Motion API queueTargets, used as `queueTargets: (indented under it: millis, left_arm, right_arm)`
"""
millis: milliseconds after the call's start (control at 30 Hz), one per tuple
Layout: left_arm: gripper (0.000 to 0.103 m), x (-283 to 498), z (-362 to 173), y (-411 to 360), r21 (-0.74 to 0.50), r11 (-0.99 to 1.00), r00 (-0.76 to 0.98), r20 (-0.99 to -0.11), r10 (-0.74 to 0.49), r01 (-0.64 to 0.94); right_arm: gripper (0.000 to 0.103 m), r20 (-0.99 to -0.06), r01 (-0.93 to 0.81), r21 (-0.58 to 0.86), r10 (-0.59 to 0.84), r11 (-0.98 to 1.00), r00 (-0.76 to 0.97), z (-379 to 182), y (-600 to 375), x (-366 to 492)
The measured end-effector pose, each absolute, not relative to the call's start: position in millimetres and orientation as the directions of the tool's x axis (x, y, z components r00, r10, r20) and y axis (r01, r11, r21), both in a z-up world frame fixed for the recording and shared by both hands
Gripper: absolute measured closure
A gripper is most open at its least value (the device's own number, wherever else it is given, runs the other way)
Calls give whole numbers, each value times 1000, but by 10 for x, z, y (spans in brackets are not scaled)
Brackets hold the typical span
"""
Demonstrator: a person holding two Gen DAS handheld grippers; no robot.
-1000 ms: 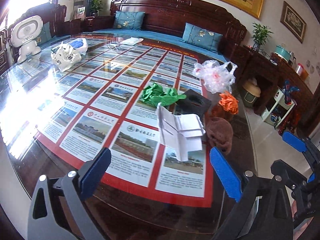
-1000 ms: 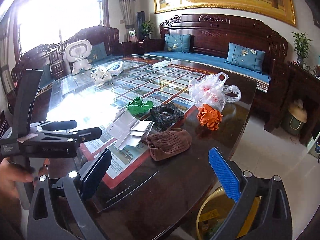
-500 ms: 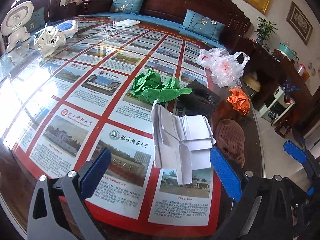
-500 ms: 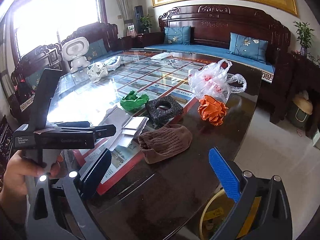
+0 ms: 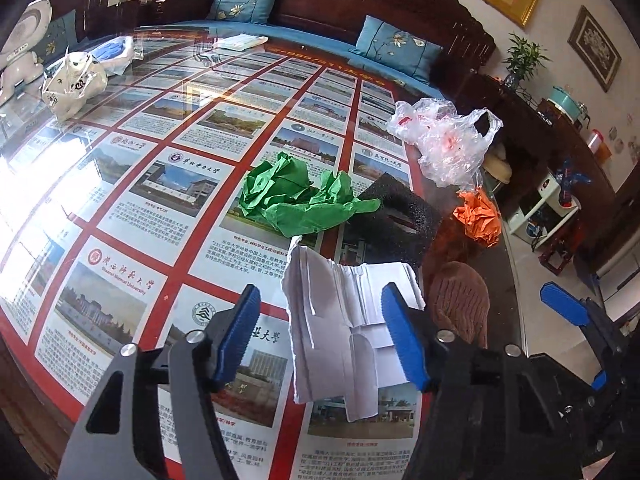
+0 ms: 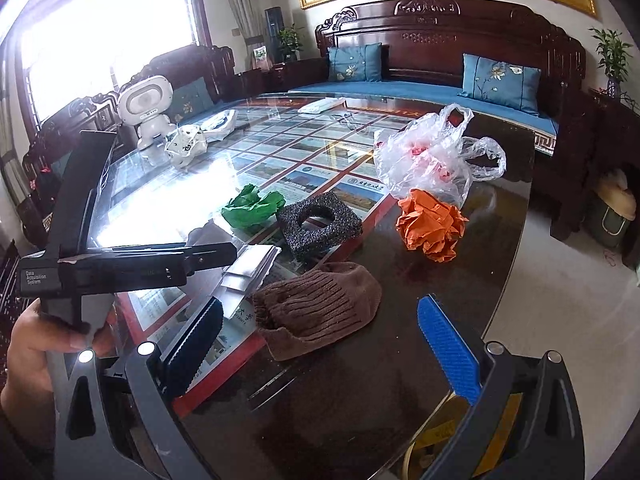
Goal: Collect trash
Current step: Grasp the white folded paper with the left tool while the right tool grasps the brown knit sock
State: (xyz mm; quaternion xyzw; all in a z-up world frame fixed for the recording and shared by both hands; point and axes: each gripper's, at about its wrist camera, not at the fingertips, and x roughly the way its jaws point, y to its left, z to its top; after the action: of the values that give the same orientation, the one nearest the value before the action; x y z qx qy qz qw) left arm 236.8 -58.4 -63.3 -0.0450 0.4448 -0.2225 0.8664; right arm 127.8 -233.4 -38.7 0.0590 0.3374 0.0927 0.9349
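Note:
A folded white paper (image 5: 336, 320) lies on the glass tabletop (image 5: 132, 184). It sits between the jaws of my left gripper (image 5: 320, 296), which are closing; the left pad still stands clear of the sheet. Beyond the paper lie a crumpled green paper (image 5: 296, 200), a black foam block (image 5: 400, 216), an orange paper ball (image 5: 478, 218) and a clear plastic bag (image 5: 444, 140). My right gripper (image 6: 320, 308) hangs open just above a brown knitted cloth (image 6: 320, 304), touching nothing. The left gripper (image 6: 224, 254) shows in the right wrist view, held by a hand (image 6: 36, 344).
A white toy robot (image 6: 146, 108) and a crumpled white bag (image 5: 74, 84) stand at the table's far left. A yellow bin (image 6: 440, 432) shows below the table's near edge. A wooden sofa (image 6: 440, 52) with blue cushions runs behind the table.
The left gripper came forward and down over the white paper and its jaws narrowed around it. The right gripper drew closer to the brown cloth.

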Motion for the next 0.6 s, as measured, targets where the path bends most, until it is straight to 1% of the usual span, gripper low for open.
queueTargets:
  millis: [33, 67, 133, 167, 200, 333, 433, 600]
  left_arm:
    - [55, 2377, -636, -585, -278, 895, 502, -751, -429, 349]
    - [59, 2388, -637, -597, -284, 891, 496, -751, -436, 354]
    - [74, 2392, -653, -610, -295, 883, 483, -751, -451, 365]
    - [77, 2387, -657, -622, -298, 878, 479, -749, -458, 374]
    - [82, 2367, -664, -617, -299, 876, 479, -746, -462, 379]
    - [90, 2323, -621, -615, -295, 869, 495, -729, -473, 397]
    - [91, 2305, -588, -604, -296, 865, 499, -721, -481, 406]
    - [91, 2294, -553, -598, -295, 860, 499, -716, -488, 417]
  right_arm:
    - [9, -622, -134, 170, 212, 976, 754, -397, -2329, 1304]
    - [9, -628, -137, 166, 212, 977, 748, -416, -2319, 1337]
    - [9, -646, -140, 161, 211, 977, 733, -463, -2301, 1407]
    - [9, -652, -137, 159, 208, 978, 729, -480, -2304, 1436]
    - [9, -656, -137, 158, 207, 978, 725, -497, -2301, 1464]
    - [9, -681, -123, 143, 188, 982, 708, -563, -2294, 1589]
    - [9, -691, -130, 132, 185, 983, 699, -580, -2243, 1659]
    - [9, -716, -135, 55, 133, 989, 685, -623, -2104, 1758]
